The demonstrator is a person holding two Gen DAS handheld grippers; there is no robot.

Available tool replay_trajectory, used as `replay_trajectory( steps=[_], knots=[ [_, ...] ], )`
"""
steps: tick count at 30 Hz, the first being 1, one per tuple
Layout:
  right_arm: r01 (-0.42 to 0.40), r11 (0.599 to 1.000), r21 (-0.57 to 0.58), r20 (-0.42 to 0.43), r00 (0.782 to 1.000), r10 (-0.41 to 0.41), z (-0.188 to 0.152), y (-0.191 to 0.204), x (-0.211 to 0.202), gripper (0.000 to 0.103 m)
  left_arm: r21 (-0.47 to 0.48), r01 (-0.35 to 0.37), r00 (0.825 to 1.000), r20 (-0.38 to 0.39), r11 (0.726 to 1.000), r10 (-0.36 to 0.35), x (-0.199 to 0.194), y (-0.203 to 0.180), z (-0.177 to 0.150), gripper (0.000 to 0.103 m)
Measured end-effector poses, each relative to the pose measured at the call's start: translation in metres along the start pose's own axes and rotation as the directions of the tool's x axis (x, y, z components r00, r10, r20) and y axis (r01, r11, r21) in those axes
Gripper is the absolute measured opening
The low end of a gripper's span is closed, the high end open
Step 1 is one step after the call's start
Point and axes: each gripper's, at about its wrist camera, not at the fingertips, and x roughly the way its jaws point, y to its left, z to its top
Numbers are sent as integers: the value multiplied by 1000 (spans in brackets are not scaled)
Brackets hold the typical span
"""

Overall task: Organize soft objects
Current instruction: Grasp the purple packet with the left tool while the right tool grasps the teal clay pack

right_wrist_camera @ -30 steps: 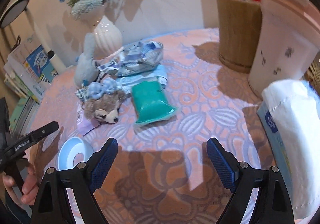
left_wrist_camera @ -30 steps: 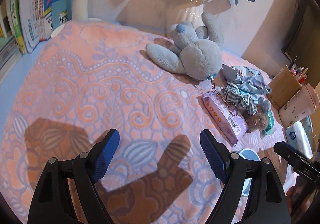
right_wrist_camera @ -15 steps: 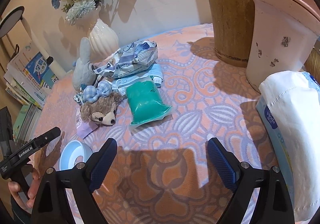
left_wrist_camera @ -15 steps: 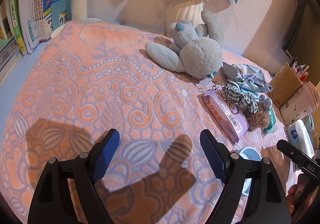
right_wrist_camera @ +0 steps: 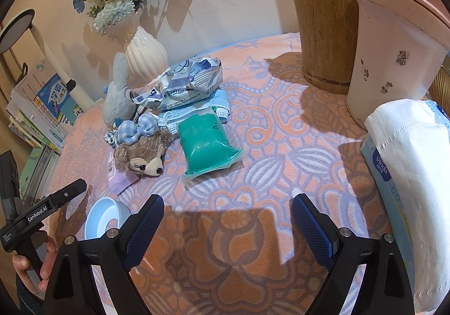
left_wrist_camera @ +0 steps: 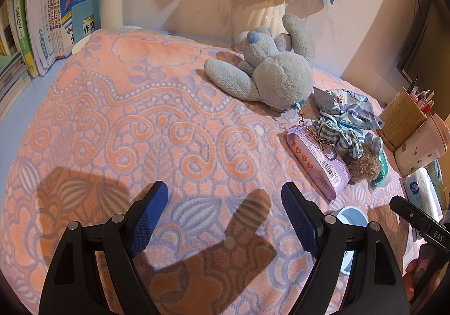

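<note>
Tissue pack (right_wrist_camera: 405, 174) cut off by the right edge of the right wrist view. Pink cup (right_wrist_camera: 393, 42) cropped at top right. Blue tape roll (left_wrist_camera: 350, 219) partly hidden behind the left gripper's finger. Purple packet (right_wrist_camera: 119, 180) mostly covered by the brown plush head (right_wrist_camera: 140, 154). Face masks (right_wrist_camera: 216, 104) largely buried under the printed wrapper (right_wrist_camera: 182, 80). Barcode text on packet too small to read.

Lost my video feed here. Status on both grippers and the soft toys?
Left gripper open, empty. Right gripper open, empty. Grey plush and brown bear head lying untouched on blanket. Green pouch beside bear head.
</note>
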Motion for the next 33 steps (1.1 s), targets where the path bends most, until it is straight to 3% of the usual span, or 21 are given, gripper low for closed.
replay_trajectory(
  steps=[14,19,27,30,33],
  knots=[
    [1,1000,4,5,1000,-1,0,0,-1,92,4,-4,1000,1,1000,4,-1,-1,-1,82],
    [7,1000,4,-4,1000,-7,3,1,-4,92,95,-67,998,2,993,67,-5,-23,0,82],
    [82,989,-120,-10,996,-84,35,18,-2,92,209,39,998,-49,977,-30,-6,-69,11,82],
    [107,984,-145,-16,994,-111,42,18,12,90,233,64,993,-108,970,-39,10,-81,17,81],
    [117,979,-168,-28,992,-123,43,19,25,82,252,49,992,-128,967,-17,25,-94,21,81]
  ],
)
